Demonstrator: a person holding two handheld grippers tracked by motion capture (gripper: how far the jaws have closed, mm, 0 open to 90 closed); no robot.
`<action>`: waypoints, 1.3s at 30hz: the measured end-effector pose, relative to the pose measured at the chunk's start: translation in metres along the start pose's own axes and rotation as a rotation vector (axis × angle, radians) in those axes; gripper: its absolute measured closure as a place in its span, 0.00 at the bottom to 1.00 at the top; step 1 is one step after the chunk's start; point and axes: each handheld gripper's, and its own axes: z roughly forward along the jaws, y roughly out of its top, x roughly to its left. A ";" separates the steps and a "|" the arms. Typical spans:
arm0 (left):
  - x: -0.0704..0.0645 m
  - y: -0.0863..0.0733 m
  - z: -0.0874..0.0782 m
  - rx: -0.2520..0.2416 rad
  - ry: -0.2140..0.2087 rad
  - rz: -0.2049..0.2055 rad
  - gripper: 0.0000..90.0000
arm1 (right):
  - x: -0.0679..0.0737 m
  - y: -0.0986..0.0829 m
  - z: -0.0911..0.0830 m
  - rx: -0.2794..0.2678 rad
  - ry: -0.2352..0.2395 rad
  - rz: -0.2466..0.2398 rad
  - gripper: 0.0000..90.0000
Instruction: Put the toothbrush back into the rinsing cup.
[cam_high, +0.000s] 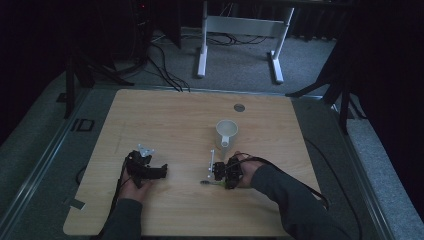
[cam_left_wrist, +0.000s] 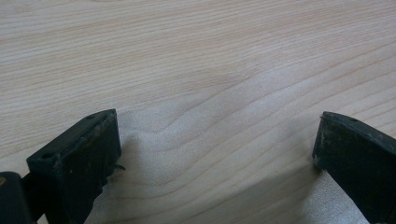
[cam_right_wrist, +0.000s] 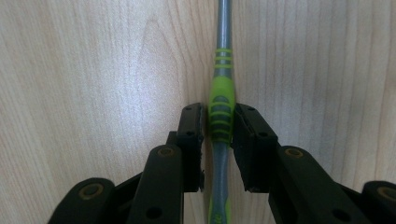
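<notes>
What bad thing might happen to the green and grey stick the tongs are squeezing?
1. The right tongs pinch the toothbrush on its narrow green grip, so it might twist or slip out once lifted.
2. The white cup stands close beyond that hand, so swinging the long handle might knock it over.
3. The left tongs are open over bare table, so they couldn't catch a slip.

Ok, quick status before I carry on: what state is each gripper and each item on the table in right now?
Left gripper: open, jaws wide apart over bare table, holding nothing.
Right gripper: shut on the toothbrush.
Toothbrush: green and grey, clamped at its ribbed green grip, lying along the table.
Cup: white, upright, mouth open, standing apart just beyond the right gripper.
</notes>
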 end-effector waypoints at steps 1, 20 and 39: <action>0.000 0.000 0.000 -0.001 0.000 -0.001 0.02 | 0.000 0.000 0.001 0.003 0.000 -0.002 0.80; 0.000 0.000 0.000 -0.002 -0.001 -0.001 0.02 | -0.001 0.000 0.003 0.015 0.000 0.002 0.86; 0.000 0.000 0.000 -0.002 -0.001 -0.001 0.02 | -0.004 -0.006 -0.006 -0.035 -0.010 0.026 0.87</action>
